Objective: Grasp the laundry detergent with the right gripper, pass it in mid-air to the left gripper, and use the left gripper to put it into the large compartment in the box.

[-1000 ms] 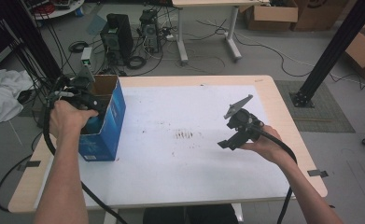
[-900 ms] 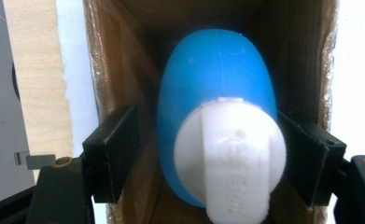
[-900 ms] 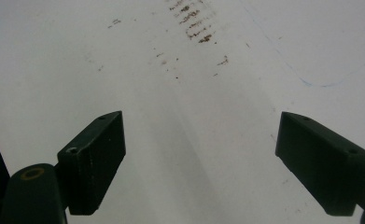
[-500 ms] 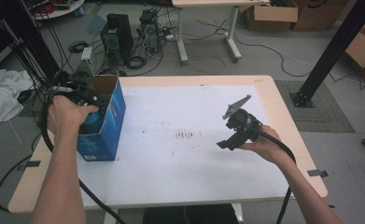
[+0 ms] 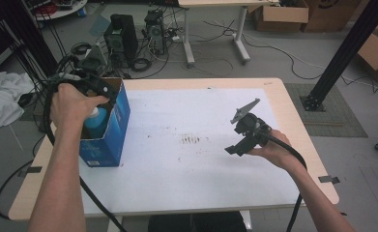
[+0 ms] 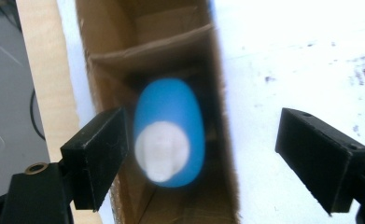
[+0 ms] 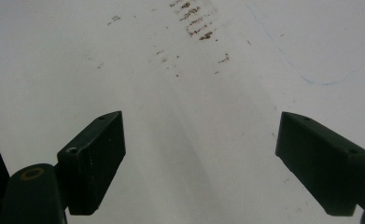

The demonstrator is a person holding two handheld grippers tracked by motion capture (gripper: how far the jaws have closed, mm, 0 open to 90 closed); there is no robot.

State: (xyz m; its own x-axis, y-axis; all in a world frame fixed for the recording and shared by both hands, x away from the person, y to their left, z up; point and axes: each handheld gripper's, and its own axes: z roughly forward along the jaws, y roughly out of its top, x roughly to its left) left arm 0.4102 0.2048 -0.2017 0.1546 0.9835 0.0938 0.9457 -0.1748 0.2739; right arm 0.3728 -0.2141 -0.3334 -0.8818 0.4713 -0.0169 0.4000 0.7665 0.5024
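**Blue bottle stands in its box at the desk's left edge**

Cables, computer towers and cardboard cartons crowd the floor beyond the desk (image 5: 273, 87), whose pale wooden rim frames a white top (image 5: 186, 174) marked by a patch of brown smudges near the middle.

At the left edge of the desk stands a blue box (image 5: 110, 129), open at the top, brown cardboard inside. In it sits a blue bottle (image 6: 170, 133) with a white cap (image 6: 161, 150). The bottle is upright: its long axis runs vertically, cap pointing up out of the box's mouth. Seen from the left gripper view, which looks nearly straight down, the cap faces the camera and the body falls away beneath it, with a cardboard divider crossing the box just beyond. In the high view the bottle (image 5: 97, 122) shows as a pale blue shape just under the person's hand.

The left gripper (image 5: 87, 87) hangs over the box's opening. Its jaws have just been opening and now stand wide and released, one over the box's wall, the other out over the white top; the bottle lies between them but below, touched by neither.

The right gripper (image 5: 244, 133) is held above the desk's right half, well apart from the box. Its jaws are spread wide with nothing between them.
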